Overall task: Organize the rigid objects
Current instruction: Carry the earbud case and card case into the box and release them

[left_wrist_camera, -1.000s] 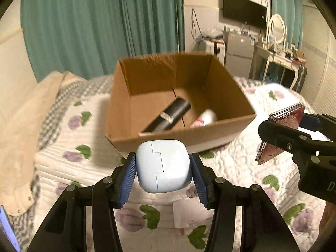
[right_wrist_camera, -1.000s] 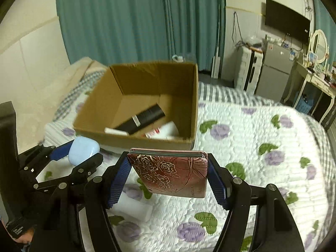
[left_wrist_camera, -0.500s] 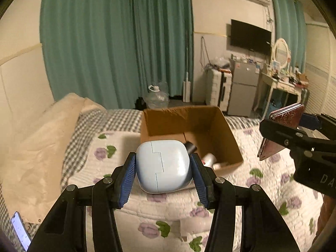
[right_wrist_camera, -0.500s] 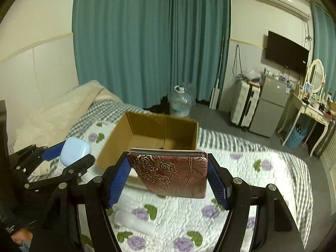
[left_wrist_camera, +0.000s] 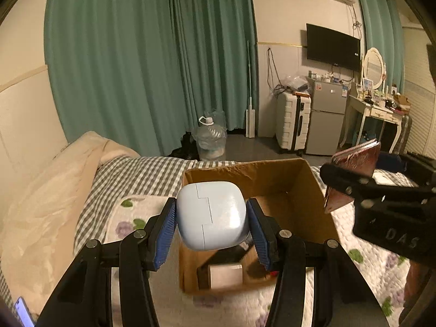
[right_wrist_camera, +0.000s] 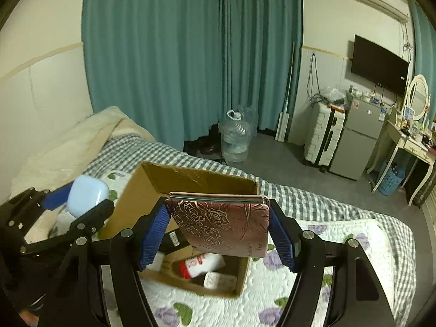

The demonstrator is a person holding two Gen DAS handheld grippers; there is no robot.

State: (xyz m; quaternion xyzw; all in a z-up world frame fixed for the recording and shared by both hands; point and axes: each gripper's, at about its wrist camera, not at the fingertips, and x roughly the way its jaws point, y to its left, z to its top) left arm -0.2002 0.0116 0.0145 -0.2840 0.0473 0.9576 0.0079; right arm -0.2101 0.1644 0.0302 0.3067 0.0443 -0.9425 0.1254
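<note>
Both grippers, case (left_wrist_camera: 212, 215) and wallet (right_wrist_camera: 222, 224) gripped, rose above box (left_wrist_camera: 275, 174).

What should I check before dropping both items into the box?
1. Left gripper shut on the blue case: ok.
2. Right gripper shut on the rose wallet: ok.
3. Box open on top: ok.
4. Case above the box opening: ok, by the left view.
5. Wallet above the opening: ok, near the right wall.
6. Free floor space inside among the bottles: cannot tell, mostly hidden.
</note>
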